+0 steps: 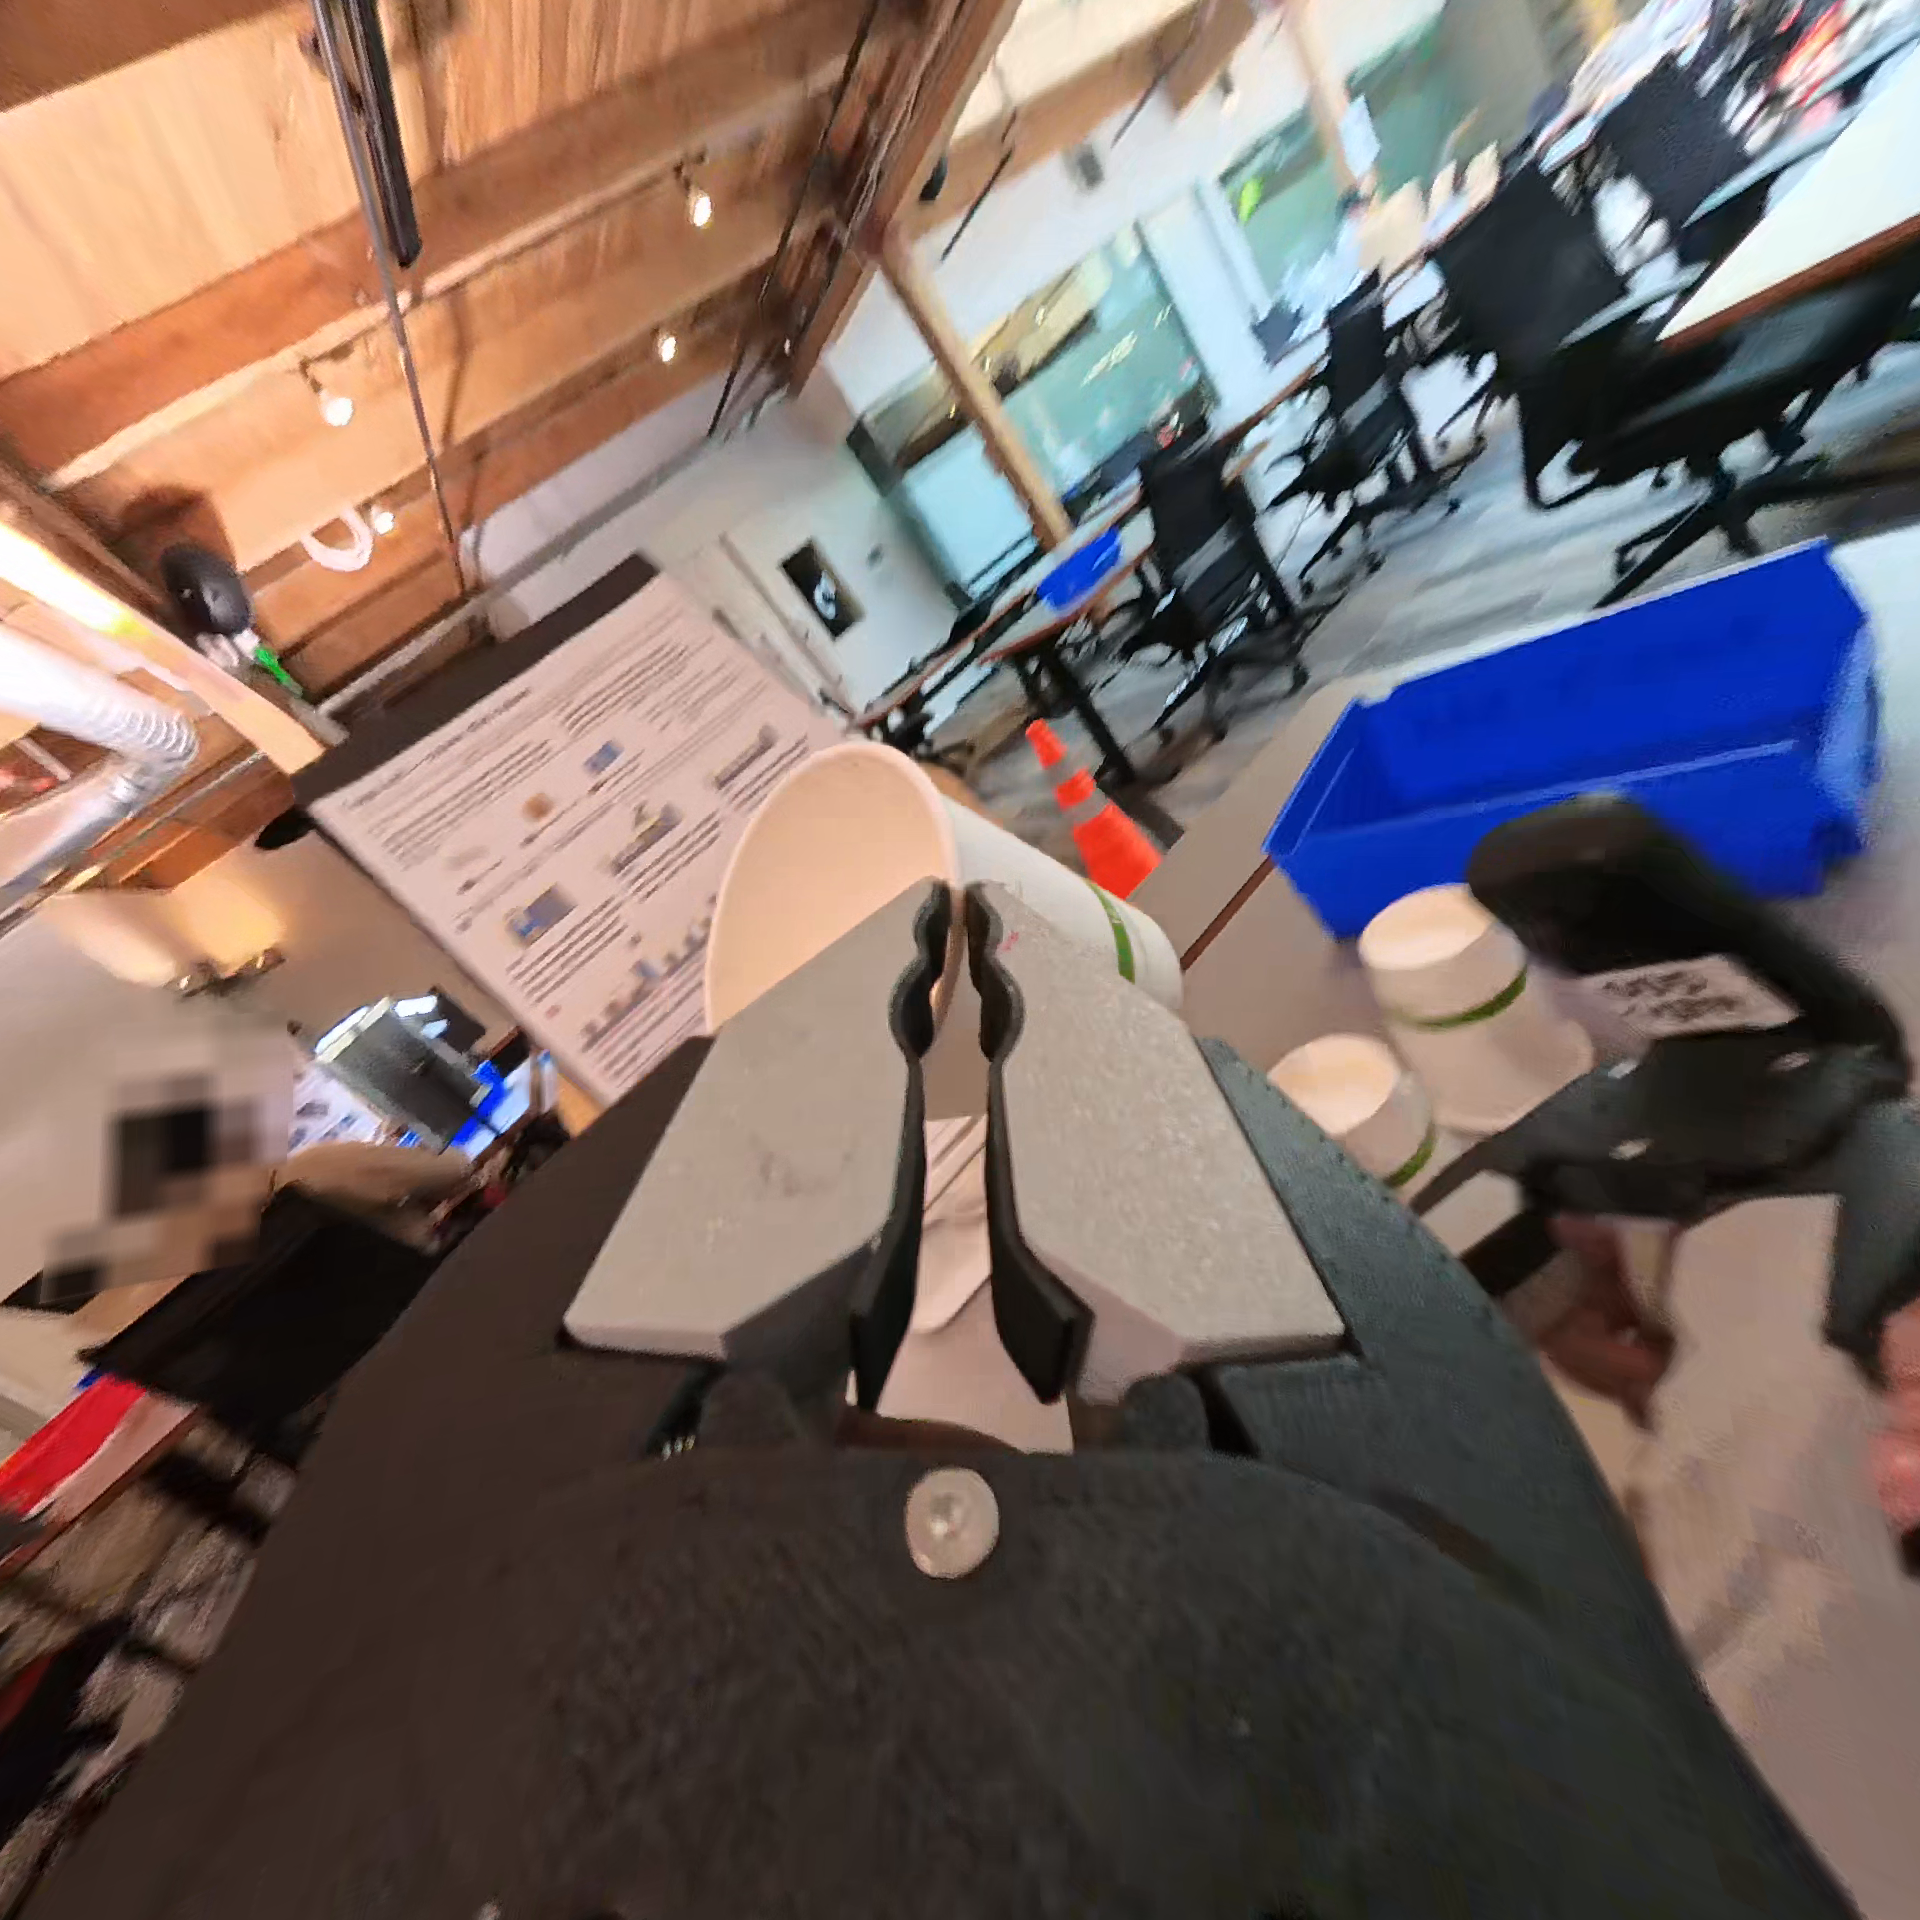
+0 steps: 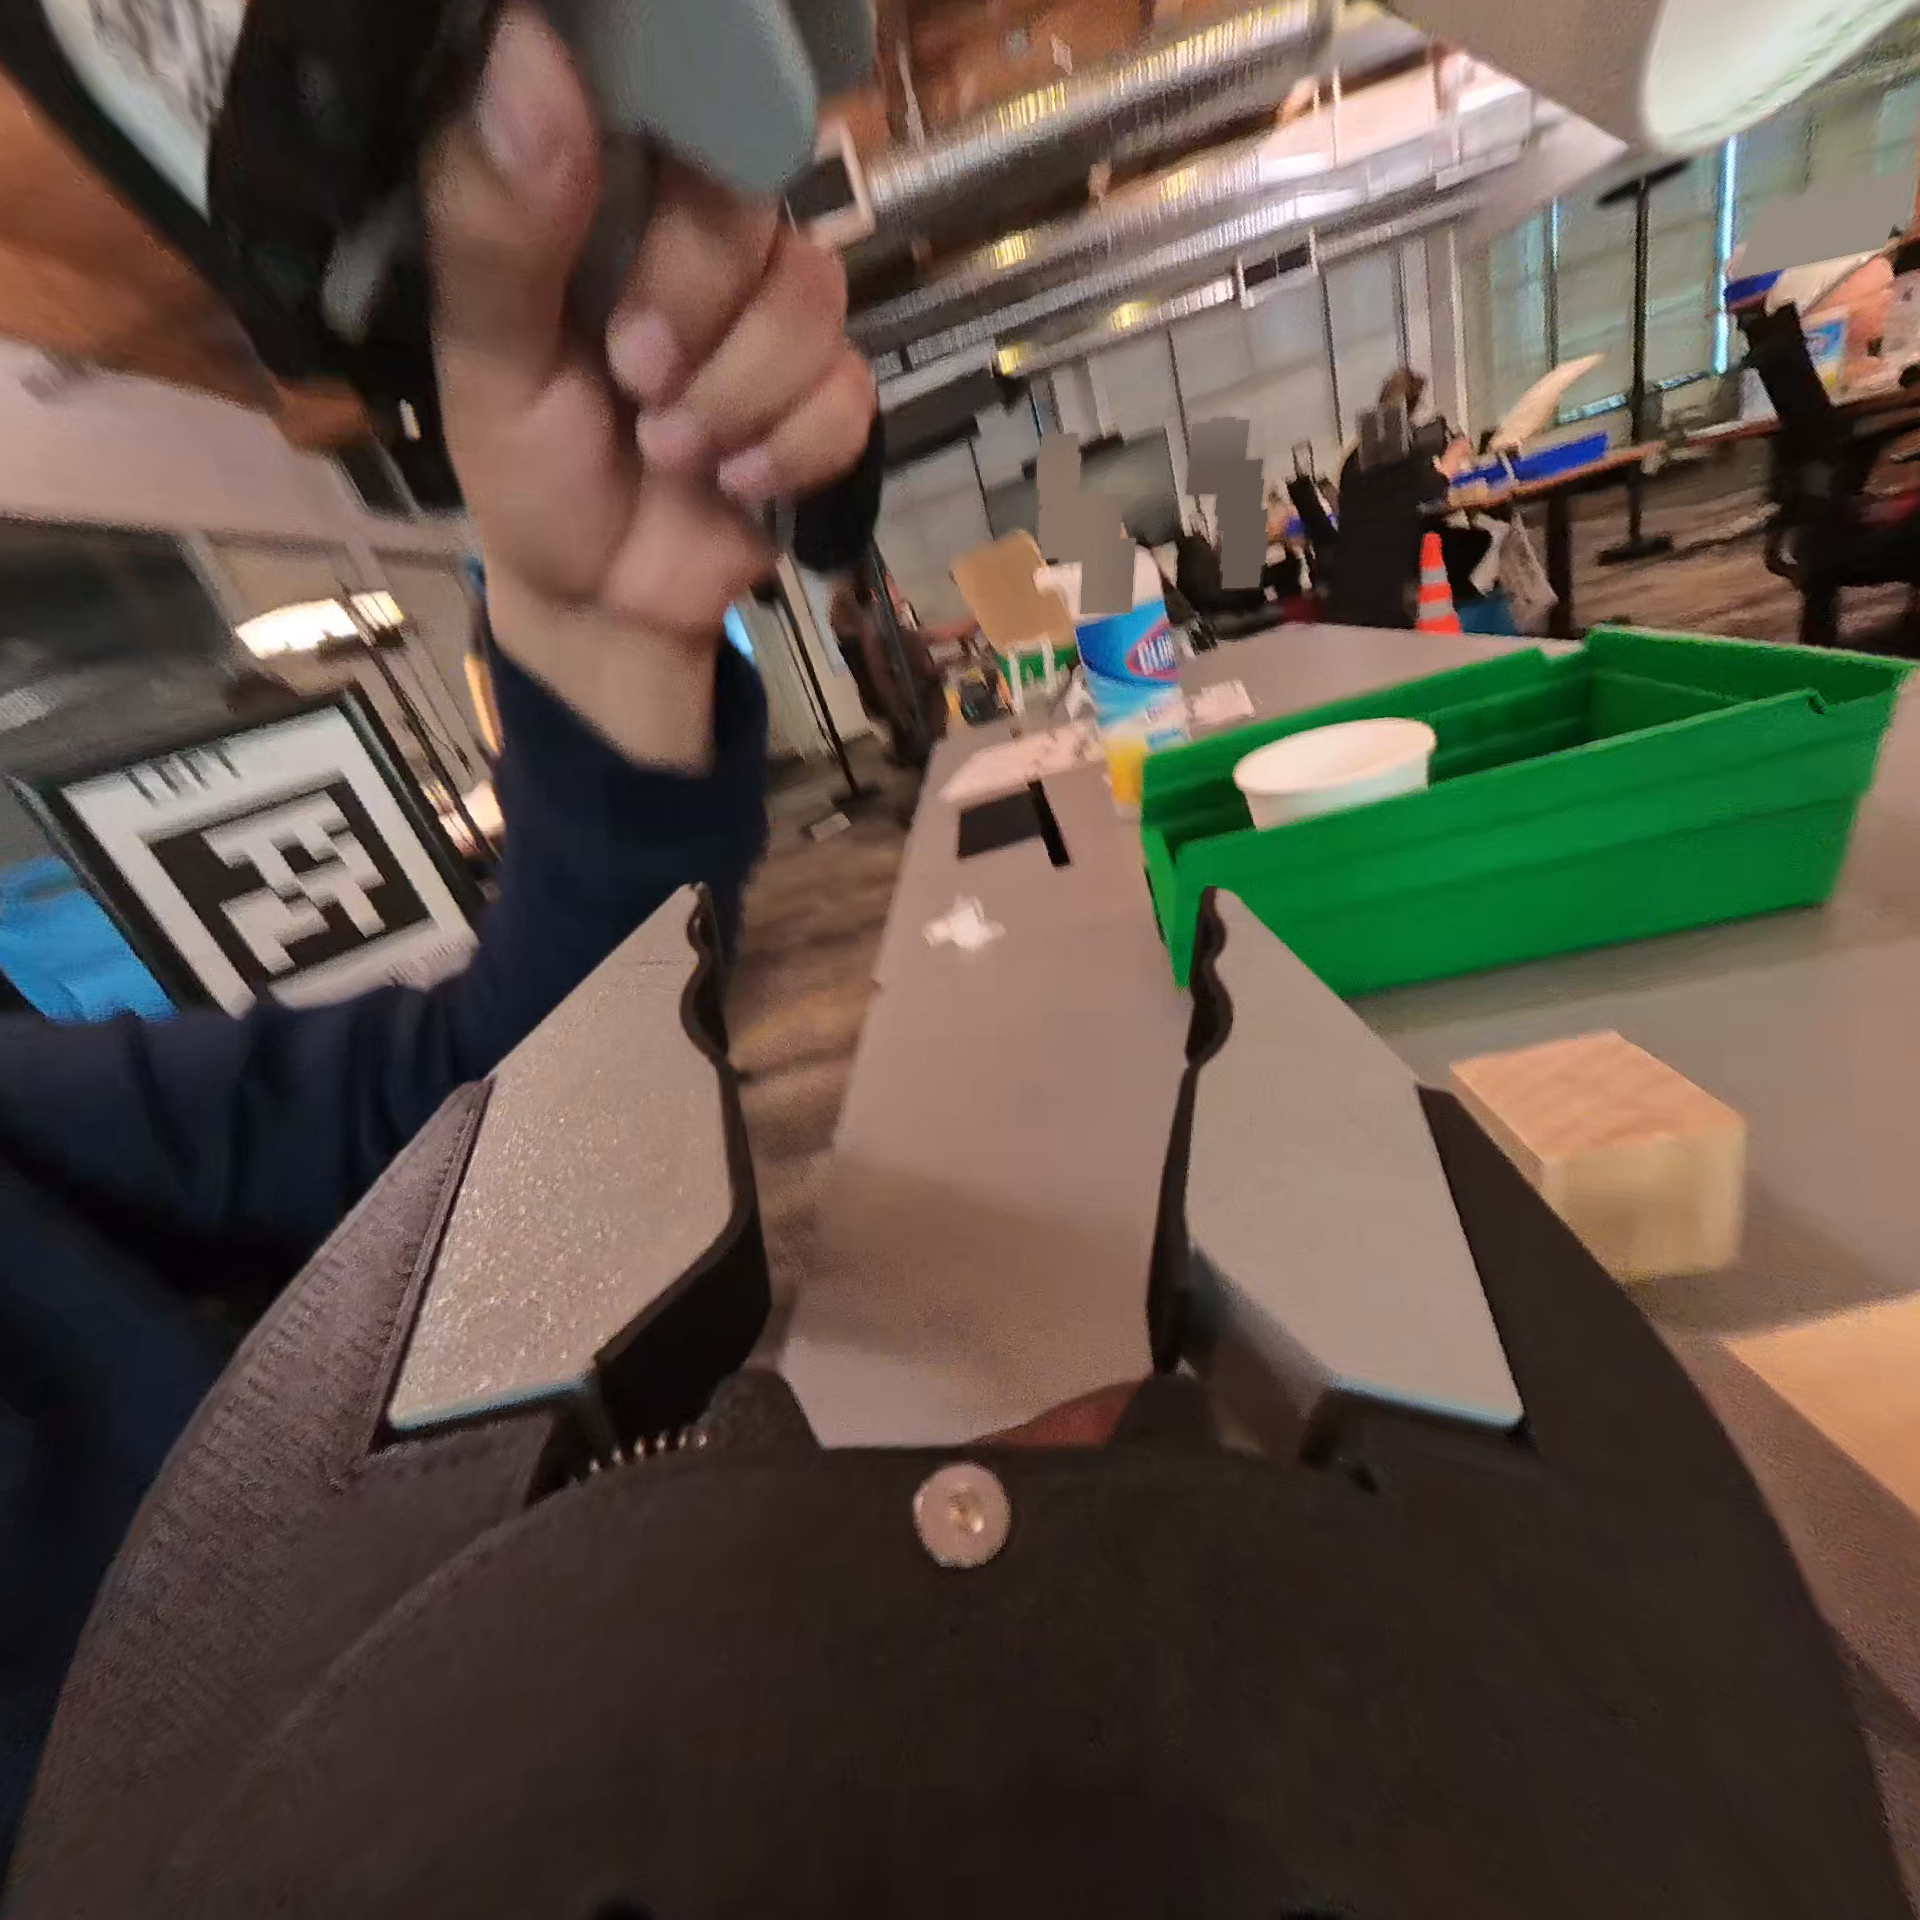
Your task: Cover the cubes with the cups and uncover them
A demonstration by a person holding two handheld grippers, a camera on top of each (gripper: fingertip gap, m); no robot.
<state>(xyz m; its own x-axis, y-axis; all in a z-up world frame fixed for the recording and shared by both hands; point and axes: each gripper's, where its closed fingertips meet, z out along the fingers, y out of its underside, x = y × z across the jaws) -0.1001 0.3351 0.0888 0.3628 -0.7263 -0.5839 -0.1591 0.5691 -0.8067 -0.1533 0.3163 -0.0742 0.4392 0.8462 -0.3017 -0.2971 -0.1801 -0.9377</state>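
Paper cups, white w/ green band: 4 counted. One is held tilted in the air, mouth toward the camera; the left gripper has its fingers closed on the cup's rim wall, one finger inside, one outside. Two more stand inverted on the table, just right of it, near a blue bin whose contents are hidden. A 4th cup stands upright in a green bin, far right. Wooden cubes: 1 visible, uncovered on the table, near right. Right gripper: fingers wide apart, nothing between them but bare table. Left hand grips its handle, upper left.
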